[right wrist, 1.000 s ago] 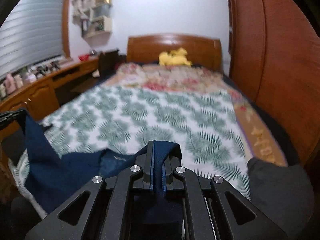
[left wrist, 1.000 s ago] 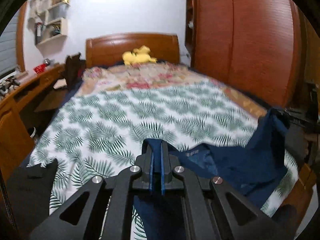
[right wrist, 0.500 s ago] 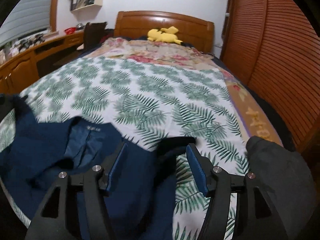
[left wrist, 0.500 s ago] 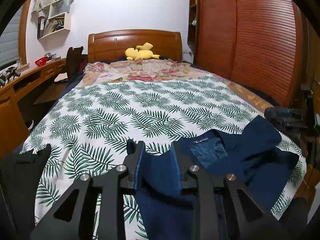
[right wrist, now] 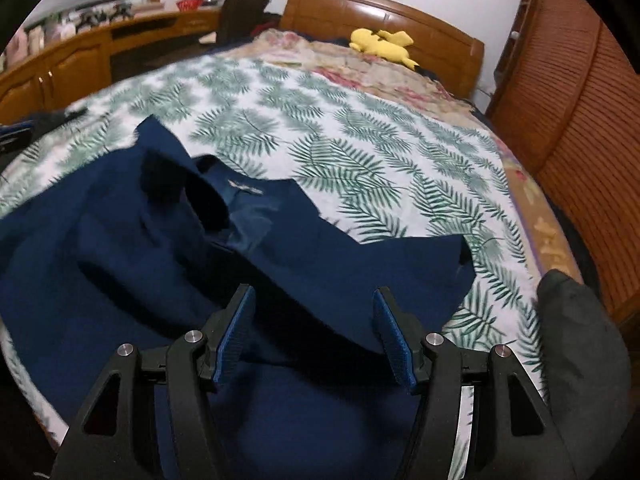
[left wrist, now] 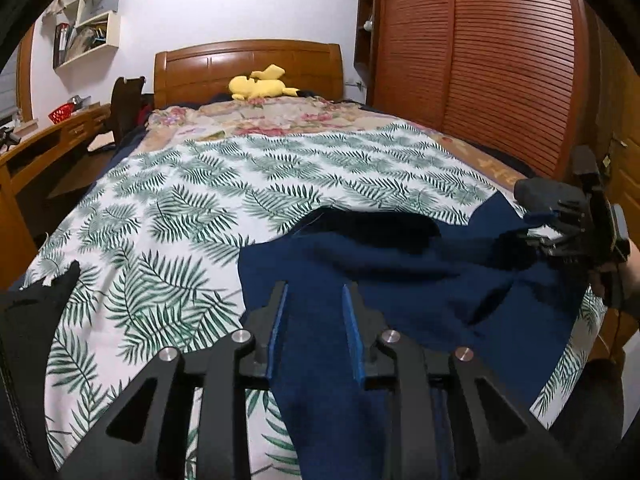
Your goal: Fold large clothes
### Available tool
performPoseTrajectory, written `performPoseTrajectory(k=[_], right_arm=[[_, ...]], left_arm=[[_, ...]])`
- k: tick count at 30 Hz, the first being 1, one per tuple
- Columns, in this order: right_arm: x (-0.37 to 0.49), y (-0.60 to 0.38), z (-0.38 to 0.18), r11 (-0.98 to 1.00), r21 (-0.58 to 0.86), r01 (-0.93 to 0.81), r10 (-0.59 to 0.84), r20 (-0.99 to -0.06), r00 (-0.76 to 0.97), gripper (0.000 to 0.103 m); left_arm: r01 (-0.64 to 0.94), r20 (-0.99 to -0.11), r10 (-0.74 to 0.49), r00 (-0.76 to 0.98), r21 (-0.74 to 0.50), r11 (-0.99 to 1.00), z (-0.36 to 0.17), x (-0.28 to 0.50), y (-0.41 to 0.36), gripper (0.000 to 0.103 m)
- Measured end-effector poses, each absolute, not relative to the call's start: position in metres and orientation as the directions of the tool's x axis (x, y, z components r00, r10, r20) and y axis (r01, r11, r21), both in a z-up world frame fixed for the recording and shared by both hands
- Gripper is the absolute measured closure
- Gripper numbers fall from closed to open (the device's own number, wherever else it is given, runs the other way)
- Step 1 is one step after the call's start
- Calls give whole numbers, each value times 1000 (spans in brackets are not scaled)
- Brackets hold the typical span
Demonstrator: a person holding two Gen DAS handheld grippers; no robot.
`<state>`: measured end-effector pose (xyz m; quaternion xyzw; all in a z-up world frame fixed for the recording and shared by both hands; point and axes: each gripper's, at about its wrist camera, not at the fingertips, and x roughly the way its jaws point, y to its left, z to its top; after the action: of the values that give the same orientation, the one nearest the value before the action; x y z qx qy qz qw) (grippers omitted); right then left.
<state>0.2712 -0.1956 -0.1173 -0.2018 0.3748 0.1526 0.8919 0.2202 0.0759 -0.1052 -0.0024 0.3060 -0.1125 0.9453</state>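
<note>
One bed (left wrist: 224, 184) fills most of both views, covered by one white sheet printed with green fern leaves (right wrist: 360, 140) and, nearer the wooden headboard (left wrist: 248, 64), one floral quilt (left wrist: 264, 120). One slatted wooden wardrobe (left wrist: 500, 72) stands along the bed's right side, and one long wooden desk (right wrist: 80, 60) runs along the left.

One large navy garment (right wrist: 160, 248) lies rumpled on the near end of the bed, over the fern sheet. Its collar, with a small label inside, faces up in the right wrist view, and its lower part hangs off the near edge toward the cameras. One dark grey piece of clothing (right wrist: 576, 340) sits at the bed's near right corner, and one black cloth (left wrist: 36, 320) lies at the near left corner.

There are two grippers. The left gripper (left wrist: 314, 326) has its two blue-padded fingers moderately apart, hovering over the garment's left portion and clamping nothing. The right gripper (right wrist: 316, 330) has its fingers spread wide above the navy fabric, also gripping nothing; it shows from the side at the right edge of the left wrist view (left wrist: 560, 228).

One yellow plush toy (left wrist: 260, 84) rests against the headboard. One red basket (left wrist: 62, 112) sits on the desk.
</note>
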Motion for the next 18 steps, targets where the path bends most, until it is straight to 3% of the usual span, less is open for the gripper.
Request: performPoseTrajectory(k=[6, 8, 9, 10, 12, 18], right_arm=[[290, -209, -124, 877, -275, -393, 38, -778, 627, 41], [296, -210, -128, 867, -301, -398, 6, -792, 611, 52], [298, -209, -128, 861, -305, -407, 3, -797, 604, 75], [303, -207, -129, 851, -315, -420, -5, -805, 594, 91], [309, -200, -126, 840, -334, -427, -15, -801, 598, 100], [352, -154, -86, 857, -286, -429, 62, -769, 637, 101]], left_arm=[[218, -571, -229, 788, -89, 972, -105, 216, 78, 78], [222, -568, -236, 789, -95, 970, -104, 215, 78, 78], [223, -567, -238, 789, -96, 970, -104, 215, 77, 78], [225, -566, -240, 789, -97, 969, -103, 215, 78, 78], [225, -564, -239, 790, -96, 970, -103, 216, 79, 78], [194, -561, -218, 799, -103, 976, -104, 219, 90, 78]])
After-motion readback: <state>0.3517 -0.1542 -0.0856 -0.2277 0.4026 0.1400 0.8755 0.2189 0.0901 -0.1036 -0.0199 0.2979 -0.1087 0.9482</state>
